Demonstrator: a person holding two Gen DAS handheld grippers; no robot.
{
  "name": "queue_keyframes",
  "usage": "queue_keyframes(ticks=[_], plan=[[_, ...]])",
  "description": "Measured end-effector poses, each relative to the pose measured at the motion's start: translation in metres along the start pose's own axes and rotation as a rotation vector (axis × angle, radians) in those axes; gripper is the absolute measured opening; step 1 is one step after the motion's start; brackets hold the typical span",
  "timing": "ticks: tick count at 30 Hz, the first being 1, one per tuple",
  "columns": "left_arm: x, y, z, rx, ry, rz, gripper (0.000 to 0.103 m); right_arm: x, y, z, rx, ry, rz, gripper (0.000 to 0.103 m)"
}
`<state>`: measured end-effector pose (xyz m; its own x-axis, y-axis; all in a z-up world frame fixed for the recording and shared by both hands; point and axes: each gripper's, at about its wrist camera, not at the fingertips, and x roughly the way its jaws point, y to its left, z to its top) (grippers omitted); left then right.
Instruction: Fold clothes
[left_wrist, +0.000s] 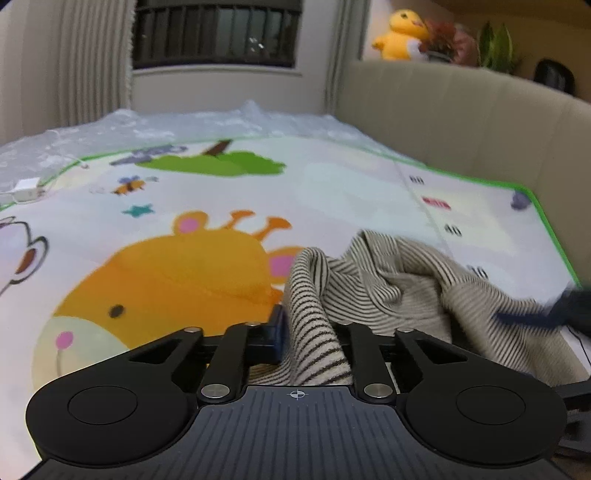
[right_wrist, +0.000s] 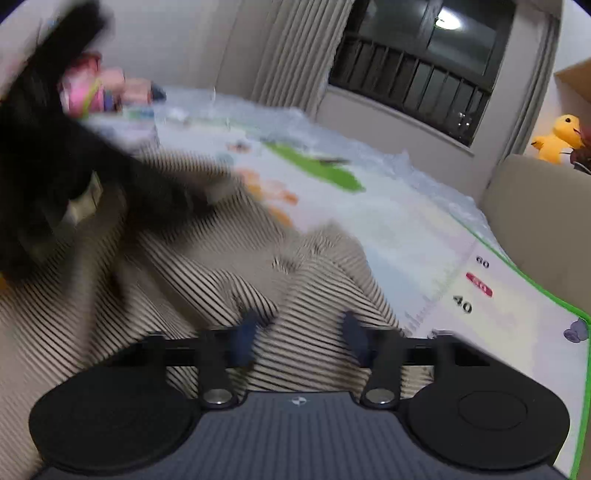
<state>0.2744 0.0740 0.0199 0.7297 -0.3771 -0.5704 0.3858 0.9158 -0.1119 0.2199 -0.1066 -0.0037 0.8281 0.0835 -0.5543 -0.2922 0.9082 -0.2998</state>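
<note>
A beige garment with thin dark stripes (left_wrist: 399, 291) lies crumpled on a children's play mat (left_wrist: 184, 221). My left gripper (left_wrist: 306, 332) has a bunched fold of the striped cloth between its fingers; only the left blue pad (left_wrist: 276, 328) shows, the other is under the cloth. In the right wrist view the same garment (right_wrist: 221, 280) spreads below my right gripper (right_wrist: 299, 339), whose blue fingers (right_wrist: 245, 341) stand apart with striped cloth between and under them. The view is blurred by motion. The other gripper shows as a dark blur (right_wrist: 55, 155) at the left.
A beige upholstered sofa back (left_wrist: 461, 110) borders the mat's right side. A yellow plush toy (left_wrist: 400, 35) sits on top of it beside plants. Curtains and a barred window (left_wrist: 218, 33) are behind. A white cable and plug (left_wrist: 27, 190) lie at the mat's far left.
</note>
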Motion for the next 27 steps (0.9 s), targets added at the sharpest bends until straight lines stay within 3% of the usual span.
queue_keyframes(ticks=[1, 3, 7, 12, 14, 16, 17, 19, 22, 27], plan=[[-0.001, 0.006, 0.003, -0.011, -0.011, 0.010, 0.013, 0.004, -0.005, -0.003, -0.003, 0.007, -0.010, 0.005], [-0.004, 0.017, 0.008, -0.034, -0.033, 0.031, 0.012, 0.003, -0.021, -0.002, -0.013, -0.007, -0.044, 0.005], [0.000, 0.046, 0.019, -0.107, -0.056, 0.081, 0.008, 0.000, -0.083, 0.018, -0.023, -0.062, -0.237, 0.004], [0.025, 0.065, 0.010, -0.152, -0.004, 0.134, 0.016, 0.059, -0.134, 0.004, 0.047, 0.080, -0.266, 0.005], [0.032, 0.072, 0.005, -0.179, 0.021, 0.152, 0.027, 0.086, -0.131, -0.013, 0.021, 0.138, -0.238, 0.012], [0.030, 0.080, 0.005, -0.223, 0.027, 0.151, 0.037, 0.088, -0.133, -0.019, 0.046, 0.126, -0.240, 0.017], [0.027, 0.082, 0.006, -0.235, 0.024, 0.163, 0.046, 0.084, -0.135, -0.019, 0.067, 0.108, -0.240, 0.025], [0.017, 0.080, 0.007, -0.223, 0.013, 0.186, 0.052, 0.065, -0.141, -0.013, 0.094, 0.069, -0.243, 0.038], [0.003, 0.074, 0.008, -0.189, -0.005, 0.197, 0.055, 0.020, -0.141, -0.007, 0.091, 0.000, -0.209, 0.043], [-0.012, 0.069, 0.005, -0.181, -0.022, 0.200, 0.066, -0.067, -0.108, -0.024, 0.011, 0.001, 0.037, 0.052]])
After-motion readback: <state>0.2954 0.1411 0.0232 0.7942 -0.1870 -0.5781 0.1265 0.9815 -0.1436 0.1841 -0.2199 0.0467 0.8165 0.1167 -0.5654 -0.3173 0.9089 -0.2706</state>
